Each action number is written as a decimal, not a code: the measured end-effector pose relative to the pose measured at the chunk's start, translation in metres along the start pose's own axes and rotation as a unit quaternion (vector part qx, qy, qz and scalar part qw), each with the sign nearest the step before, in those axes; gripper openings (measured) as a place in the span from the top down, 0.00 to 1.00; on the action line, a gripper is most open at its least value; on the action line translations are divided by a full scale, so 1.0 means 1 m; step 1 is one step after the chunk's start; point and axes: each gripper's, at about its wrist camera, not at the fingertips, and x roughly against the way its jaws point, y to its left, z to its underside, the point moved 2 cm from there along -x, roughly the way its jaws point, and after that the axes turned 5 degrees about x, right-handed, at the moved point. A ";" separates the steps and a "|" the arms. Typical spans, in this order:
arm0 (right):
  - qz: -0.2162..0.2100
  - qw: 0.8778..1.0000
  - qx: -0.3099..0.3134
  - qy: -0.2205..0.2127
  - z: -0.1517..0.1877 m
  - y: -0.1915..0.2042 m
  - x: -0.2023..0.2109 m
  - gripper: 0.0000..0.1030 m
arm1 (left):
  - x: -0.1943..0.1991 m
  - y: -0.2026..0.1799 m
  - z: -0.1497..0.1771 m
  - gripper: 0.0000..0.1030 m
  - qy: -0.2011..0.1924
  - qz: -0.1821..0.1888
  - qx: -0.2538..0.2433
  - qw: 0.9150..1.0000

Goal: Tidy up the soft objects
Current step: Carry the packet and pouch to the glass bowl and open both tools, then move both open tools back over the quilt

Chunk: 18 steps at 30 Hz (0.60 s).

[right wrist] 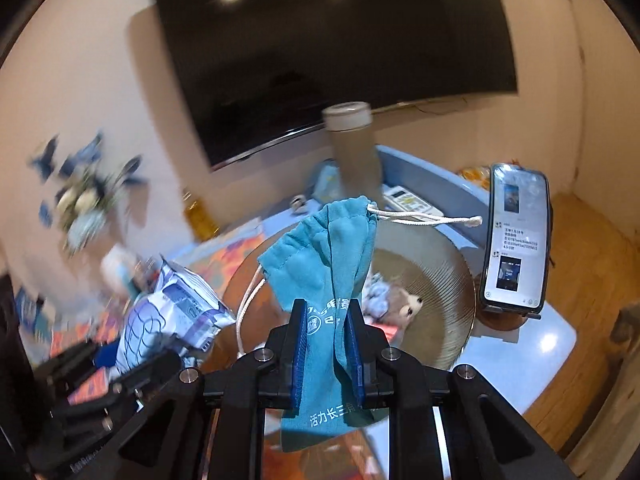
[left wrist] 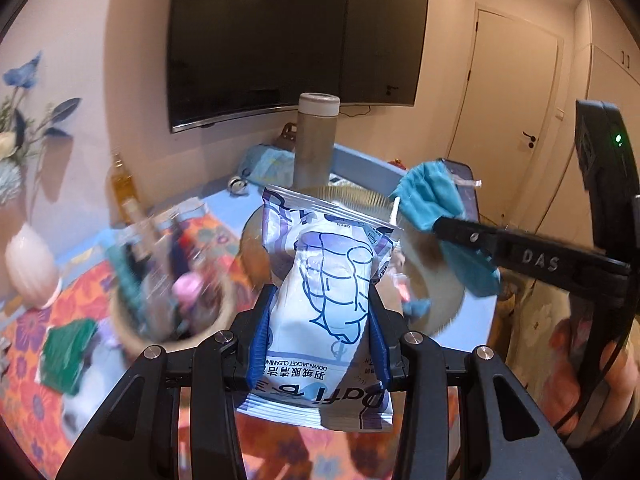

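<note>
My left gripper (left wrist: 322,300) is shut on a white and blue wipes pack (left wrist: 328,280), held above the table in front of a ribbed glass bowl (left wrist: 440,300). My right gripper (right wrist: 328,312) is shut on a teal drawstring pouch (right wrist: 320,264) with white cords, held over the same bowl (right wrist: 440,280). In the left wrist view the right gripper (left wrist: 440,226) shows at the right with the pouch (left wrist: 430,196). In the right wrist view the left gripper (right wrist: 120,372) shows at lower left with the pack (right wrist: 168,312). A small plush toy (right wrist: 404,304) and light cloth lie in the bowl.
A tall grey tumbler (left wrist: 316,140) stands behind the bowl. A phone on a stand (right wrist: 516,240) is to the right. A round basket with several items (left wrist: 172,280), a white vase (left wrist: 28,264), a yellow bottle (left wrist: 122,184) and a green cloth (left wrist: 68,352) sit left on the floral mat.
</note>
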 end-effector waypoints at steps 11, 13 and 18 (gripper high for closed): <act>-0.019 0.993 -0.108 0.043 -0.010 -0.041 -0.064 0.32 | -0.062 -0.018 -0.015 0.37 0.013 -0.026 -0.028 0.999; -0.021 0.991 -0.124 0.054 -0.005 -0.048 -0.070 0.22 | -0.064 -0.019 -0.014 0.26 0.013 -0.020 -0.030 0.999; -0.008 0.989 -0.133 0.065 0.008 -0.061 -0.057 0.22 | -0.055 -0.028 -0.006 0.25 0.018 -0.016 -0.047 0.999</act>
